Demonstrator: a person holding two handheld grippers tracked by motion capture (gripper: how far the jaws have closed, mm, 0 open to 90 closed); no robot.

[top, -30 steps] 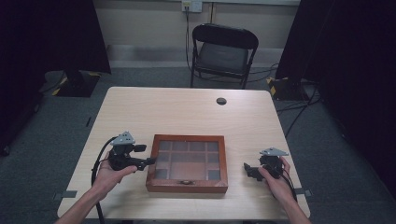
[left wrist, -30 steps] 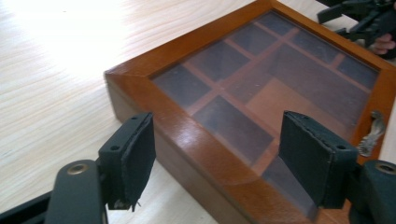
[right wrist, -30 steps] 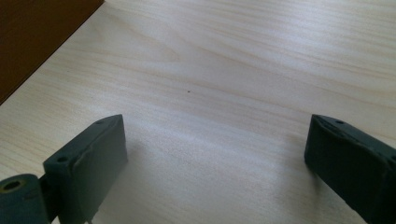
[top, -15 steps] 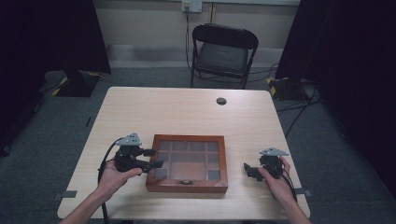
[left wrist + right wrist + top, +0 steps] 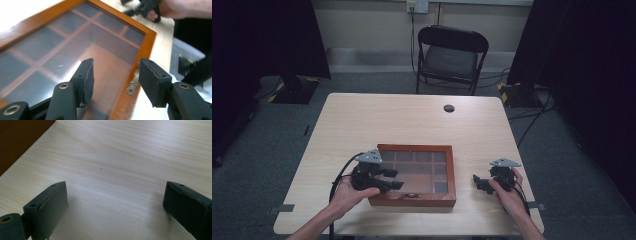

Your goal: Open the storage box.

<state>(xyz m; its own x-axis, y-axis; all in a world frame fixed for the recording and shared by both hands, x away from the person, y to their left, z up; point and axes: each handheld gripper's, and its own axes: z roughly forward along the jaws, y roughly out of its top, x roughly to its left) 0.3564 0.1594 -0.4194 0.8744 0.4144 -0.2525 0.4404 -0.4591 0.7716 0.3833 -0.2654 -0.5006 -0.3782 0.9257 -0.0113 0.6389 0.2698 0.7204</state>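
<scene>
Wooden display box (image 5: 414, 175) with glass lid (image 5: 62, 50), lying flat near the front edge of the table (image 5: 412, 120), between the two hands. Lid shut; small metal latch (image 5: 133, 82) on the front rim of the frame, seen in the left gripper view just beside the right-hand jaw.

Inside, under the glass: wooden dividers forming a grid of compartments (contents not discernible through the reflections; apparently empty).

Left gripper (image 5: 115, 75) poised over the front left part of the lid, jaws parted moderately and gripping nothing, straddling the front rim with one jaw over the glass and the other beyond the frame. Right gripper (image 5: 115, 202) low over bare tabletop, to the right of the box and apart from it, jaws wide apart and empty.

Probable step in hand: reaching for the latch or the lid's front rim. Best done by centring the jaws on the latch, closing on the wood or metal rather than pressing the glass, and steadying the box with the free gripper.

Beyond: a small dark disc (image 5: 449, 108) near the far edge, and a folding chair (image 5: 451, 55) behind the table.
</scene>
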